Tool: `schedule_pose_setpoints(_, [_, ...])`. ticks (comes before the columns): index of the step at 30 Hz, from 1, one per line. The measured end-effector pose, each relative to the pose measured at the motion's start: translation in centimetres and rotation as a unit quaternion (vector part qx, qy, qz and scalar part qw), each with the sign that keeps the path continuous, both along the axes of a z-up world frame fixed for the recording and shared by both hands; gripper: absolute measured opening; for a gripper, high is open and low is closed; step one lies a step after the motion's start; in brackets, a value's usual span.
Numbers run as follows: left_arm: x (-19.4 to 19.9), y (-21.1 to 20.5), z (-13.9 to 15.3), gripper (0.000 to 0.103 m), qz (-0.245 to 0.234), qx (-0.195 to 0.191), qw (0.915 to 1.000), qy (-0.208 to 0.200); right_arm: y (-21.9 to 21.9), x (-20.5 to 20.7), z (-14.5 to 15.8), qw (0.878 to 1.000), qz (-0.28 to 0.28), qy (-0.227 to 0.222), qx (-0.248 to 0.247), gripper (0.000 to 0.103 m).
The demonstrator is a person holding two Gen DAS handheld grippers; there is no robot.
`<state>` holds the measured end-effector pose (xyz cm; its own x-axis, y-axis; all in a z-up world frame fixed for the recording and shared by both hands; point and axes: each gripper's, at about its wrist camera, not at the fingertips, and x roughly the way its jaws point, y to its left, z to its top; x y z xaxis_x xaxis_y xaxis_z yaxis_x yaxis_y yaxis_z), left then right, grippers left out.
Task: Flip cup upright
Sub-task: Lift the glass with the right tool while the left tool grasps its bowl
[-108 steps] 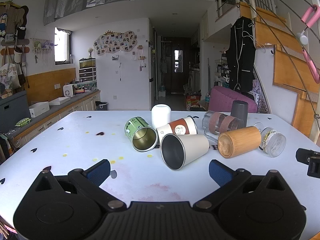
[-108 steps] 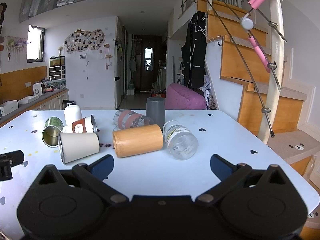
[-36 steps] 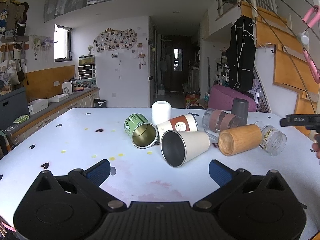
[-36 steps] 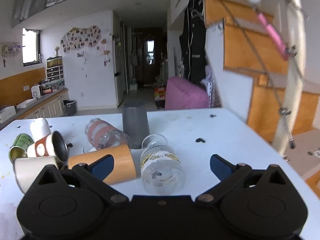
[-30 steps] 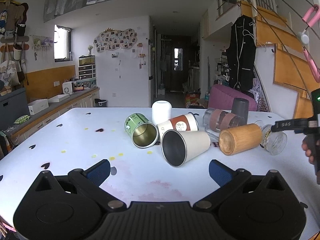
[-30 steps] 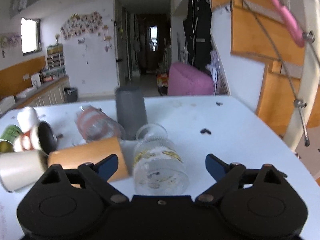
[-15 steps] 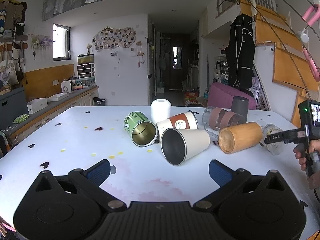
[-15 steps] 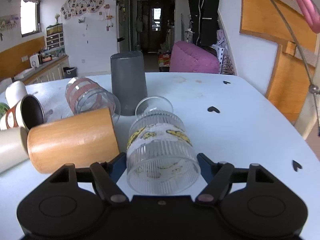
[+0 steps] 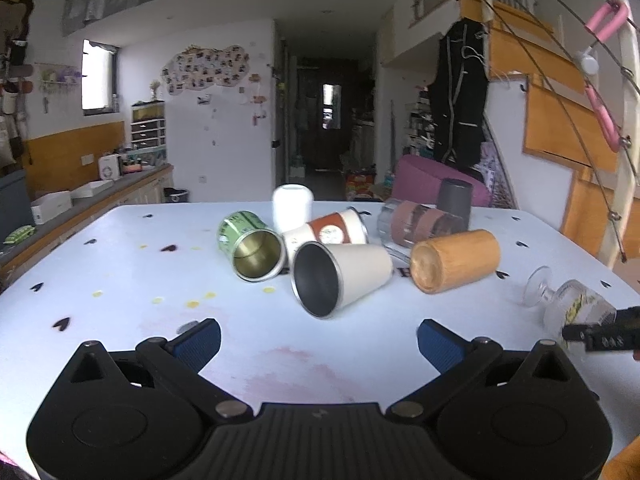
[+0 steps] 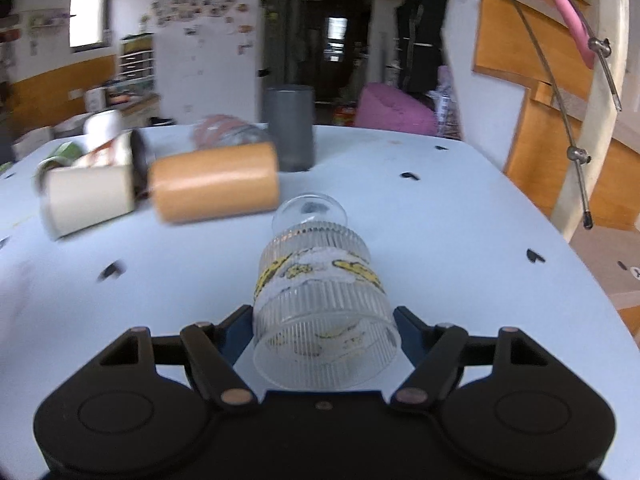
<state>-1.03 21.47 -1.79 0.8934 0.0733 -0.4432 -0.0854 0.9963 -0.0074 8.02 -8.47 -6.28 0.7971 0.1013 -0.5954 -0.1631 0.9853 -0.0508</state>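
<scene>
A ribbed clear glass cup with yellow print lies on its side, mouth toward the camera, foot pointing away. My right gripper is shut on it near the mouth and holds it just off the white table. The glass cup also shows at the far right of the left wrist view, away from the other cups. My left gripper is open and empty above the table's near side.
Several cups lie tipped in a cluster: a wooden cup, a cream steel cup, a green tin cup, a red-banded cup, a banded glass. A grey cup and a white cup stand mouth down.
My right gripper moved in on the glass cup, shut on it and drew it back, away from the wooden cup. The left gripper has hardly moved.
</scene>
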Motion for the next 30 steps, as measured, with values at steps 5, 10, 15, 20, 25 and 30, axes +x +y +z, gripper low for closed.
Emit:
schedule_pose_setpoints(5, [0.1, -0.9, -0.3, 0.103, -0.038, 0.001, 0.9993, 0.0, 0.9, -3.4, 0.3, 0.998, 0.056, -0.003, 0.015, 0.076])
schedule_pose_setpoints(10, [1.8, -1.4, -0.3, 0.103, -0.073, -0.006, 0.9973, -0.002, 3.2, -5.2, 0.0, 0.994, 0.111, -0.011, 0.015, 0.076])
schedule_pose_setpoints(15, [4.8, -2.3, -1.4, 0.103, -0.099, -0.008, 0.9947, 0.027, 4.8, -6.7, 0.1, 0.984, 0.173, -0.013, 0.03, 0.076])
schedule_pose_setpoints(20, [7.6, -4.1, -2.3, 0.103, -0.146, -0.006, 0.9877, 0.055, 6.4, -8.2, -0.2, 0.975, 0.222, -0.024, 0.017, 0.076])
schedule_pose_setpoints(25, [10.6, -5.2, -3.3, 0.103, -0.171, -0.011, 0.9807, 0.094, 6.5, -9.0, -0.4, 0.969, 0.244, -0.025, 0.013, 0.076])
schedule_pose_setpoints(30, [12.3, -5.6, -4.5, 0.103, -0.181, -0.018, 0.9744, 0.132, 6.1, -9.5, -0.3, 0.966, 0.255, -0.029, 0.01, 0.076])
